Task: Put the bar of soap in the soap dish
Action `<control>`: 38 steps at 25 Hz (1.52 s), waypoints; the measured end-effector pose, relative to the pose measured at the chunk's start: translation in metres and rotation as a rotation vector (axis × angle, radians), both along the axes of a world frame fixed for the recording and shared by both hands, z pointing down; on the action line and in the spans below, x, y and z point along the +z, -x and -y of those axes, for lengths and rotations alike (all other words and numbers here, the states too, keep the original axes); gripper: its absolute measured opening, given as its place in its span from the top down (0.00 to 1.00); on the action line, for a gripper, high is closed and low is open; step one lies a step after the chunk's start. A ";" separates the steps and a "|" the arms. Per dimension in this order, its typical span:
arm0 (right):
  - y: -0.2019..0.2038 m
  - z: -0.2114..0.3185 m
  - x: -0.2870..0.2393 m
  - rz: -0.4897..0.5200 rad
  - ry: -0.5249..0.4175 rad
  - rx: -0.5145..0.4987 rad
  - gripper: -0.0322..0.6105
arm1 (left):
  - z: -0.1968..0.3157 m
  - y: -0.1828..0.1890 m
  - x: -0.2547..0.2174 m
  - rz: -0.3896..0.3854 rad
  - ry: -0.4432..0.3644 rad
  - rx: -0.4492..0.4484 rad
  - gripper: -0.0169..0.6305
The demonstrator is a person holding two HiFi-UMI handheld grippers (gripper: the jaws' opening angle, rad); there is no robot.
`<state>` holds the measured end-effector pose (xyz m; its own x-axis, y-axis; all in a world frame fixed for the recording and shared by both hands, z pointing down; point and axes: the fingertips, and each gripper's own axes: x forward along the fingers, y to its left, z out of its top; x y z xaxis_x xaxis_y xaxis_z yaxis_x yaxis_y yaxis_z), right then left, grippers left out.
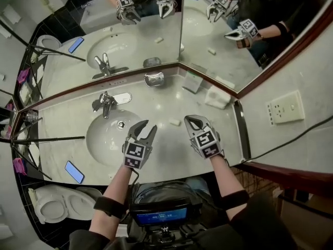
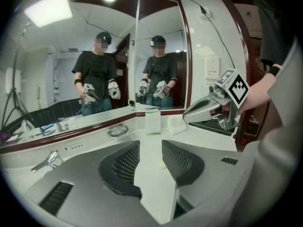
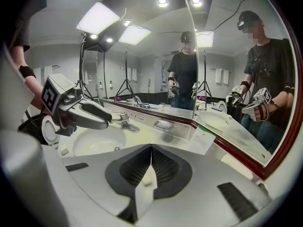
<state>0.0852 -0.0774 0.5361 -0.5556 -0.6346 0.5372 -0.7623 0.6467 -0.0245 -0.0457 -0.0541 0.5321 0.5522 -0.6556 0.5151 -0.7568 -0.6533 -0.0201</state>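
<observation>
- Pale, speckled stone counter [image 1: 169, 152] runs along a mirrored corner of a bathroom, with a blue rectangular phone [image 1: 74, 171] lying at its near left edge.
- Over the near edge of the counter, the left claw [image 1: 141, 126] hangs by the rim of the round white sink basin [image 1: 101, 137]. Its two jaws are spread, with nothing between the pads.
- Beside it, the right claw [image 1: 191, 121] has its jaws pressed together and grips nothing.
- Lying flat on the counter between the two claws is the small pale bar of soap [image 1: 174, 122], nearer the right claw's tips. It shows through the gap of the left claw's jaws in the left gripper view [image 2: 162, 164].
- Behind the basin stands a chrome tap [image 1: 106, 104].
- Farther back, against the mirror's base, sits the oval silver metal soap dish [image 1: 154, 78], empty and well apart from the soap.
- To its right stand a white card with a green edge [image 1: 192, 82] and a folded white towel [image 1: 217, 97].
</observation>
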 end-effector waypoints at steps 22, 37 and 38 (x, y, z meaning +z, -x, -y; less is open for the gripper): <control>-0.041 -0.006 0.079 -0.024 0.109 0.136 0.92 | 0.015 -0.100 0.204 0.625 0.102 0.752 0.56; -0.044 -0.017 0.095 -0.001 0.139 0.154 0.92 | 0.003 -0.102 0.222 0.583 0.220 0.740 0.77; -0.045 -0.016 0.094 -0.002 0.138 0.153 0.92 | 0.003 -0.102 0.221 0.575 0.222 0.730 0.77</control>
